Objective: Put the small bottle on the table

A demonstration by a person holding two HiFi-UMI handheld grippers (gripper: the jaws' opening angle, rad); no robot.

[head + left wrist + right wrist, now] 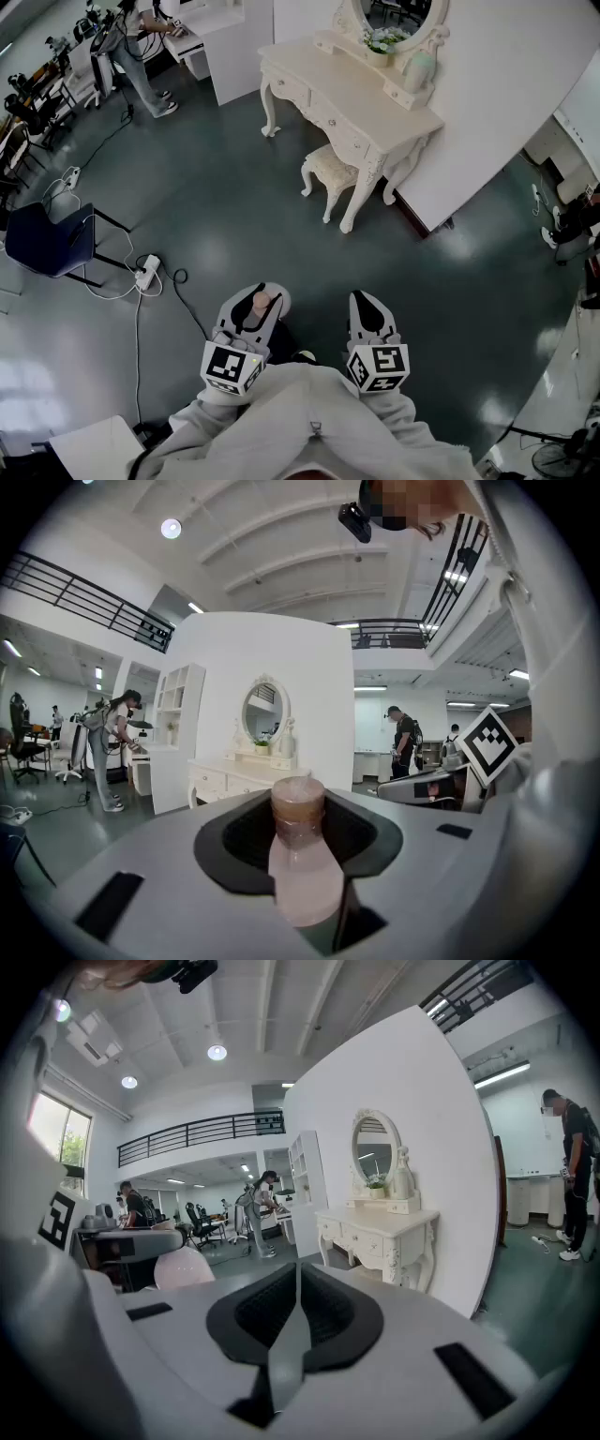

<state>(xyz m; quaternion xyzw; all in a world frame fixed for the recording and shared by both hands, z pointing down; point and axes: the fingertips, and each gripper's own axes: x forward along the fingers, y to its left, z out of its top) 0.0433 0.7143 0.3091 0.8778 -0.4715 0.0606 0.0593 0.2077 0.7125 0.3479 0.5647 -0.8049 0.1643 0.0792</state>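
Left gripper: jaws partly closed and clamped on the small bottle, one pad on each side of its body, and the cap pokes out past the jaw tips on the far side. Right gripper: jaws fully together, nothing between them, held just right of the left one and not touching it. Both grippers hang near the person's torso, over bare dark floor. The bench, a cream dressing-table piece with drawers and carved legs, stands far and to the right against a white wall, well apart from the grippers. A matching stool sits just in front of it, and an oval mirror, a small plant and a pale green vase sit along its far edge. The near strip of the bench top looks bare, so judged free for a landing spot. Progress judged: the pick is done and the bottle is secured and in the air. What is left is the whole carry across the floor, the set-down on the bench and the release. Bottle look: small, milky pale pink body, rounded shoulder, ribbed neck band, brownish-pink cap, and it lies along the jaws with the cap forward. No label can be made out. Elsewhere, another person stands at the far left and a dark chair at the left.
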